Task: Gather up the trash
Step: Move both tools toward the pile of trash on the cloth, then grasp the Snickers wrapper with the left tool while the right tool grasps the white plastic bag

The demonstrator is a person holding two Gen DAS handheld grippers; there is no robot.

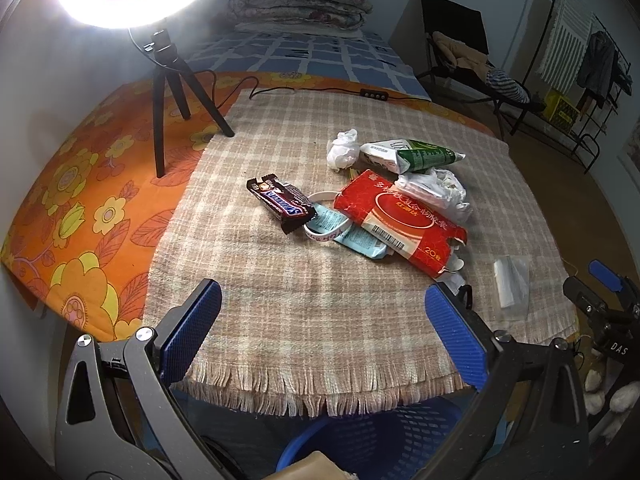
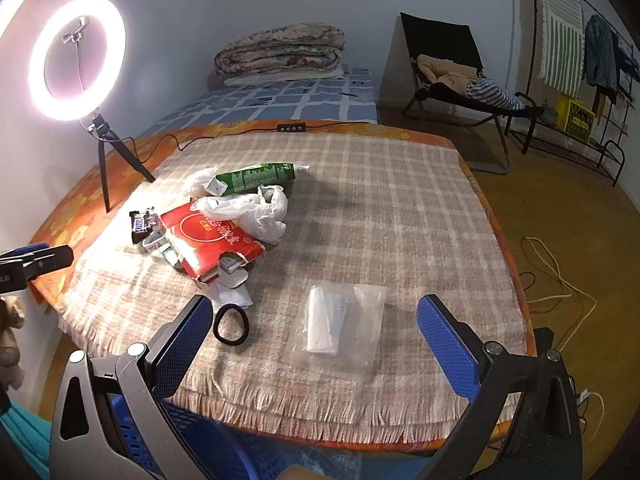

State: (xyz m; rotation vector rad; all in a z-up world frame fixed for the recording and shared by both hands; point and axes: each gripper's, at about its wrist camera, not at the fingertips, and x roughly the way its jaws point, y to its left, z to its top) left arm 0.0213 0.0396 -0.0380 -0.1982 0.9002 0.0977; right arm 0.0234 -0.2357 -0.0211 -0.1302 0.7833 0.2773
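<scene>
Blue basket [image 1: 372, 436] below table edge, contents unclear; both hand-held grippers [image 1: 324, 328] [image 2: 316, 340] agape, empty.

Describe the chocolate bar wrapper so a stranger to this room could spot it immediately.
Start at the plaid cloth over the table, then find the pile of trash near its middle. On the pile's side nearest the ring light's tripod lies the chocolate bar wrapper. It is the only dark brown piece, beside the big red packet.

A lit ring light [image 2: 76, 58] stands on its tripod at the table's far left corner, on the orange floral cover [image 1: 80, 200]. Beyond the far edge, folded quilts [image 2: 280, 54] sit on a bed; a black folding chair [image 2: 448, 64] holds clothes.
</scene>
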